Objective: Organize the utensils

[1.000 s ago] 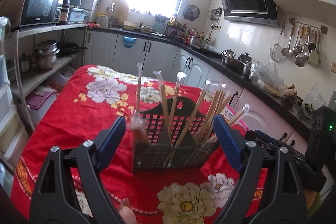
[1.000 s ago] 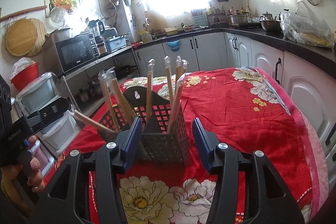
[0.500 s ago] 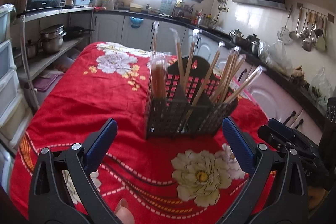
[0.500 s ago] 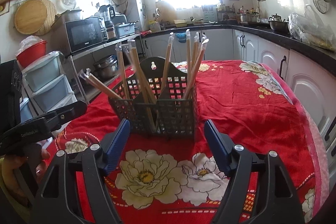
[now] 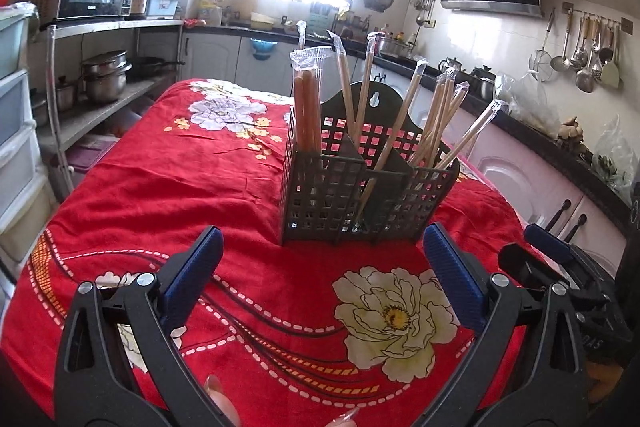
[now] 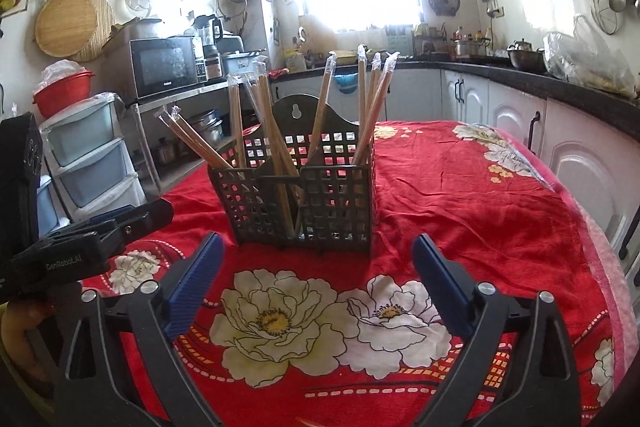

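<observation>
Both wrist cameras sit low over the red-clothed bench (image 5: 152, 187), each looking along its own spread fingers (image 5: 192, 267) toward the window, near the black utensil basket (image 5: 360, 203) they share, left view from its left, right from its right.

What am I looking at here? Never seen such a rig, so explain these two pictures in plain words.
No robot: a person holds one clamp-like tool in each hand, each with a fisheye camera looking forward along its two blue-padded fingers. One picture comes from the left gripper, the other from the right gripper. Each view also catches the other tool at its edge.

Both look at a table under a red flowered cloth in a kitchen. On the cloth stands a dark plastic mesh utensil holder with compartments, filled with plastic-wrapped chopsticks that stand upright or lean outward.

Both grippers are open, hold nothing, and sit short of the holder without touching it.
</observation>
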